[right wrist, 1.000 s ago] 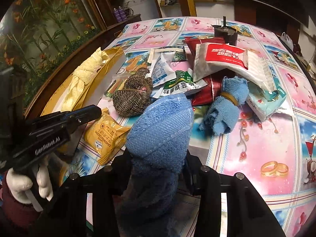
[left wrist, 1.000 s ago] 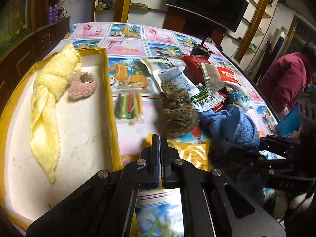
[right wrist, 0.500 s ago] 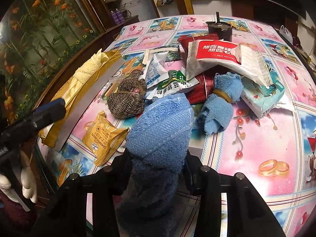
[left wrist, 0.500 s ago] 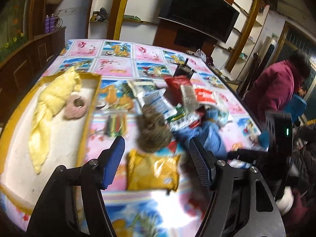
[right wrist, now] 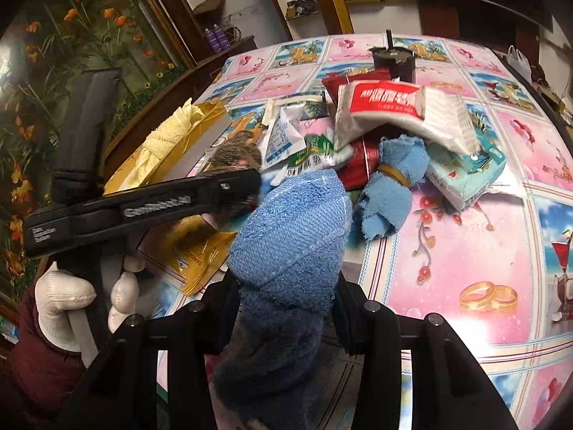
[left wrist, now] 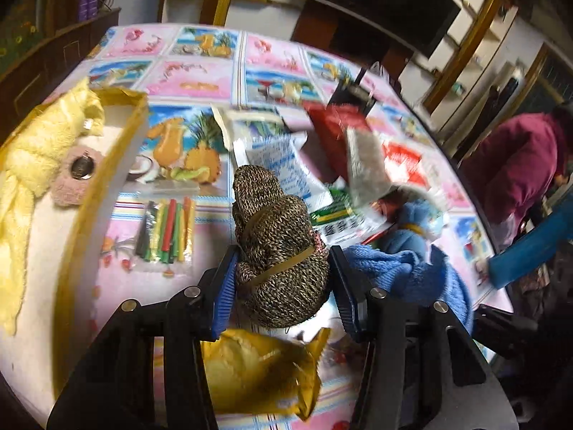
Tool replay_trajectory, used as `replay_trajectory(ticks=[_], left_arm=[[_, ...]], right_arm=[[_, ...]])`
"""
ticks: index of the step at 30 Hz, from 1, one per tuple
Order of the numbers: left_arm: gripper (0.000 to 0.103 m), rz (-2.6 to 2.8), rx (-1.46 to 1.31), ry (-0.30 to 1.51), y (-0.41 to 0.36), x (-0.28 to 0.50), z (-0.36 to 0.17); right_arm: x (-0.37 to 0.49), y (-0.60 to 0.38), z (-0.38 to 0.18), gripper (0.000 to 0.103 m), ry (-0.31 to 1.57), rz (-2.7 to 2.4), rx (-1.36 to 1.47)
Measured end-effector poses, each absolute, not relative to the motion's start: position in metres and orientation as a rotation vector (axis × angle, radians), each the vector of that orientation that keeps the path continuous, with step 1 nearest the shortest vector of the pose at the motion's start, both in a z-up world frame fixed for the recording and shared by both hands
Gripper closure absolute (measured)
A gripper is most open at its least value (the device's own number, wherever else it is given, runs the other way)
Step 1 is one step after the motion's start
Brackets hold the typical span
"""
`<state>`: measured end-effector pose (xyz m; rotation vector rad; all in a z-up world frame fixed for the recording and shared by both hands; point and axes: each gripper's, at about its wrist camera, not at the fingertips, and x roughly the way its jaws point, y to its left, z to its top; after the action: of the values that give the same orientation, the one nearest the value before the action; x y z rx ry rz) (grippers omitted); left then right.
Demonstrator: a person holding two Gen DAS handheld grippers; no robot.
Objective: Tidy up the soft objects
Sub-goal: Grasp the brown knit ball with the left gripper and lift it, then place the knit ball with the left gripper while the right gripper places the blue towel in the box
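Note:
My left gripper (left wrist: 283, 279) is open, its blue-padded fingers on either side of a brown knitted bundle (left wrist: 279, 251) tied with rubber bands; whether the pads touch it is unclear. My right gripper (right wrist: 283, 308) is shut on a rolled blue towel (right wrist: 290, 229) held above the table. A second blue towel (right wrist: 390, 186) tied with a band lies by the packets. A yellow-rimmed tray (left wrist: 118, 165) at the left holds a yellow towel (left wrist: 32, 150) and a pink pad (left wrist: 75, 179).
Snack packets (right wrist: 394, 107) and a tissue pack (right wrist: 465, 175) are piled mid-table. A yellow snack bag (left wrist: 261, 369) lies under my left gripper. A bag of coloured sticks (left wrist: 164, 233) lies beside the tray. A person in maroon (left wrist: 515, 168) sits at the right.
My left gripper opened from shut, then moved forward and down around the brown knitted bundle. My right gripper still holds the blue towel, almost unmoved.

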<state>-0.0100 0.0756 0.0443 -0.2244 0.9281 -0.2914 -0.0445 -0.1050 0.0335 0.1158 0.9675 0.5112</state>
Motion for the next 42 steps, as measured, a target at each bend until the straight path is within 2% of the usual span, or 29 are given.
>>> replay_trajectory(ticks=[6,13,17,22,30,39,42], left_arm=[[0.054,-0.353,-0.304,0.805,0.113,-0.058,0.102],[0.054,-0.230,-0.267,0.651,0.195,-0.095,0.171],[0.054,-0.120,-0.241,0.655,0.235,-0.081,0.173],[0.054,-0.056,-0.250,0.702,0.270,-0.048,0.149],[0.054,0.024,-0.247,0.814,0.300,0.008,0.096],[0.052,0.053,-0.269,0.926,0.317,0.054,0.054],[0.049,-0.004,-0.348,0.937,0.324,0.057,0.048]], right_arm=[[-0.049,-0.103,0.057,0.058,0.923,0.559,0.152],[-0.057,-0.083,0.141,0.058,0.791,0.754,0.223],[-0.049,-0.055,0.181,0.058,0.742,0.871,0.268],[-0.024,-0.004,0.206,0.058,0.723,0.946,0.298],[0.026,0.078,0.175,0.057,0.876,0.955,0.337],[0.069,0.126,0.083,0.056,1.109,0.778,0.276],[0.077,0.124,0.062,0.052,1.155,0.726,0.290]])
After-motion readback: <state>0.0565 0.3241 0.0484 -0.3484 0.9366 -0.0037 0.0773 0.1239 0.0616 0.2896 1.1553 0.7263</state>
